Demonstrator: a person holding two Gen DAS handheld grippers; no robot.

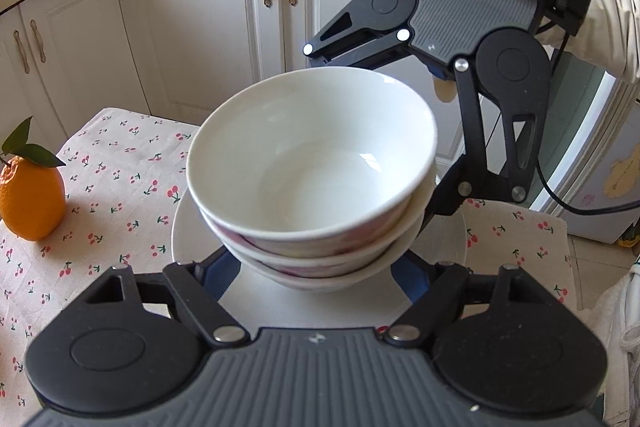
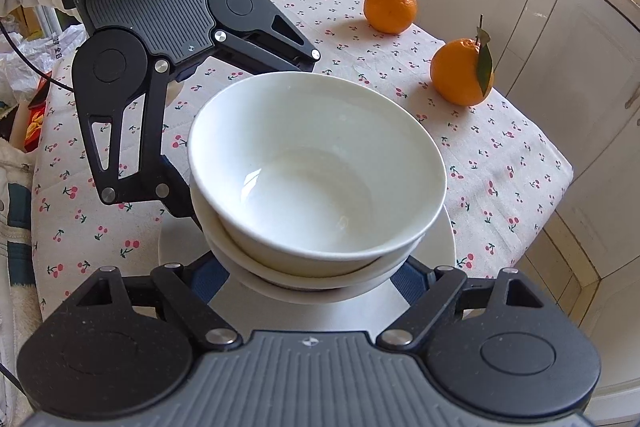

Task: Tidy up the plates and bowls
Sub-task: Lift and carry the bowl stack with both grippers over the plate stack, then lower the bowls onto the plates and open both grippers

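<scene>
Seeing an orange (image 1: pixel 32 197) well left of our left gripper (image 1: pixel 316 277); its jaws stand wide around the bowl stack (image 1: pixel 312 163) on the plate (image 1: pixel 188 231), whether the pads press it we cannot tell. Right gripper (image 2: pixel 310 275) flanks the stack from the opposite side, also wide, contact unclear. Two oranges sit on the cloth (image 2: pixel 500 147) beyond.

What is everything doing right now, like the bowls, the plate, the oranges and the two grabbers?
Bowls: three nested, upright, empty.
Plate: flat on the tablecloth, under the bowls.
Leafy orange: whole, unpeeled.
Plain orange: whole, unpeeled.
Left gripper: fingers either side of the bottom bowl, grip unclear.
Right gripper: same, from the opposite side.
Cupboard doors: shut.
</scene>
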